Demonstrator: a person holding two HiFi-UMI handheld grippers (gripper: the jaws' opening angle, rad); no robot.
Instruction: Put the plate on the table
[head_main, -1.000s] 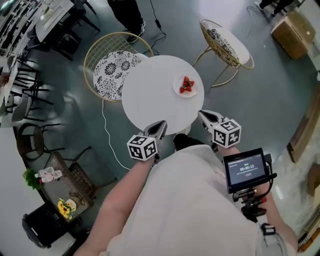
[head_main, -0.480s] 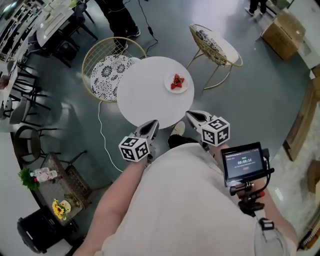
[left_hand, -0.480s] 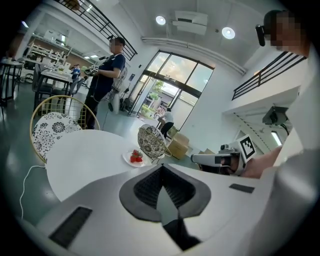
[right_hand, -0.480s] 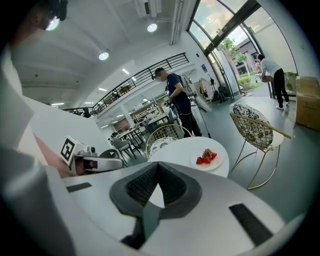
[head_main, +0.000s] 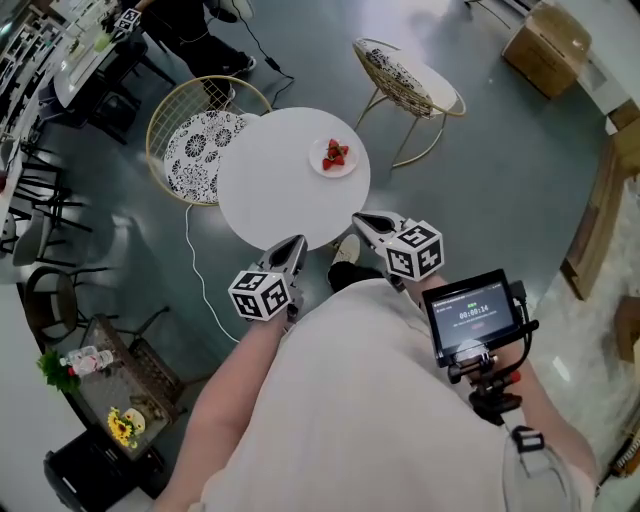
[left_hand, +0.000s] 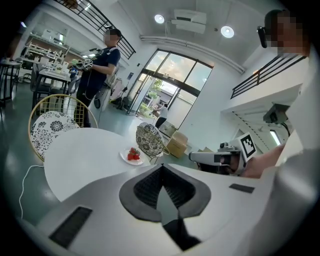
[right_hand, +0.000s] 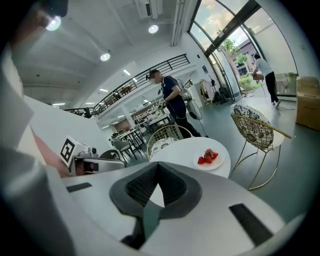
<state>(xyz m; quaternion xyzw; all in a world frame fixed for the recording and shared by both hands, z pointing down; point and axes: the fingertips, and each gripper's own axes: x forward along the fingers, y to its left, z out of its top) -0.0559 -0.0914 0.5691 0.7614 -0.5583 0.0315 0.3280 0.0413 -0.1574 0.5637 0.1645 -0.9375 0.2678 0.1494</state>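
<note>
Plate (head_main: 346, 168) with strawberries (head_main: 336, 152) rests on the table (head_main: 270, 180), task seemingly done; left gripper (head_main: 296, 244) and right gripper (head_main: 361, 220) hang back, jaws pressed together, empty.

The round white table (head_main: 262, 190) stands between two gold wire chairs. The chair with the patterned cushion (head_main: 190, 145) is drawn right up to the table's far-left edge, so a reach from that side meets its wire back. The other chair (head_main: 405, 75) stands apart beyond the far-right edge, with open floor between it and the table. On the top, the plate of strawberries (head_main: 335, 157) takes up a patch near the far-right rim; the left and near parts are bare white surface. At the near rim the person's shoe (head_main: 345, 250) sits just below. A white cable (head_main: 193, 250) trails over the floor at the left.
</note>
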